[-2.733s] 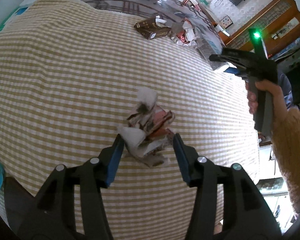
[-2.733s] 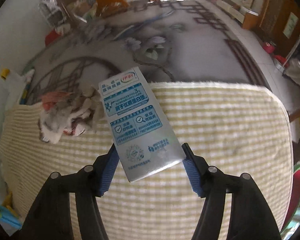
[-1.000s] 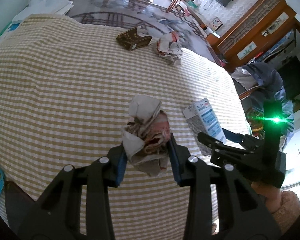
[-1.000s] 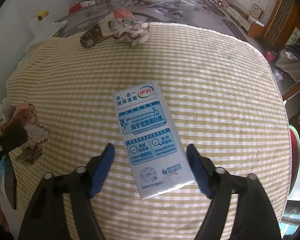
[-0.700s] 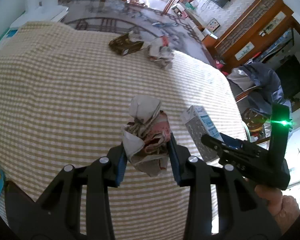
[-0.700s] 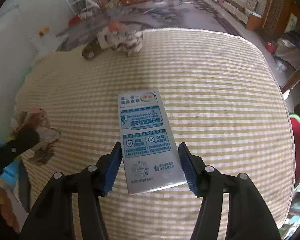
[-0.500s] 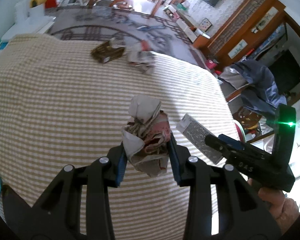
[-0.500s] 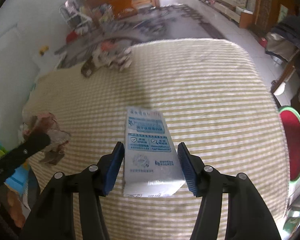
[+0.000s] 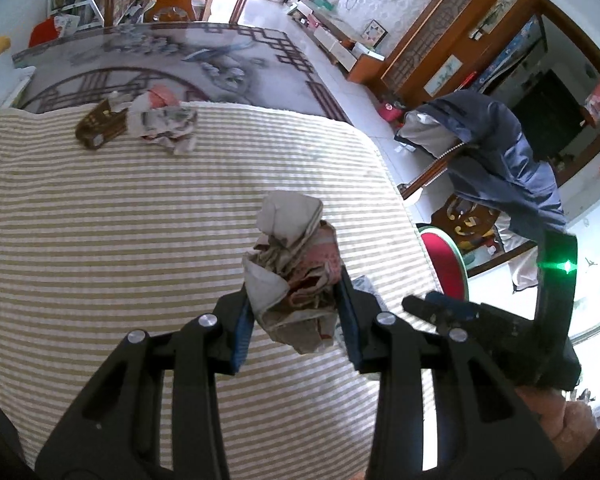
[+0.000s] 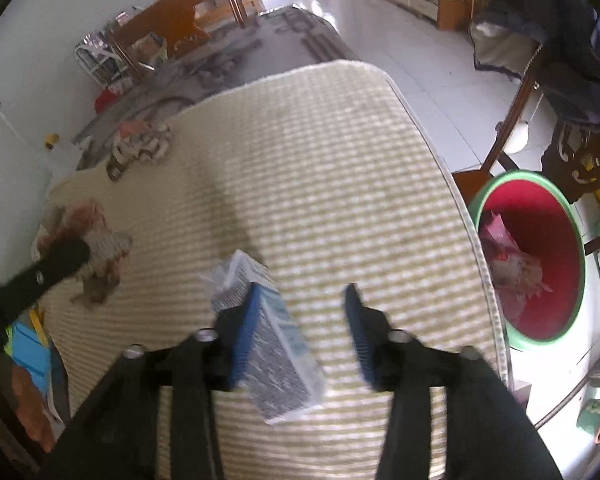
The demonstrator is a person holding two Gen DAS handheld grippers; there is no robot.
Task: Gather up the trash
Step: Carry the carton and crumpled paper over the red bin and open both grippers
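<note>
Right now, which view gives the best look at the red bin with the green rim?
The right wrist view: the red bin shows its whole opening beside the table's edge, with crumpled trash inside. The left wrist view catches only a red sliver of it behind the table edge, its contents hidden.

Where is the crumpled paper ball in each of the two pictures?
Left wrist view: the crumpled paper ball sits in the middle, pinched between the left hand-held gripper's blue pads.
Right wrist view: the same ball is at the far left edge, partly behind a black finger.
Shared landmark: the red bin with a green rim, beside the table's edge in both.
</note>
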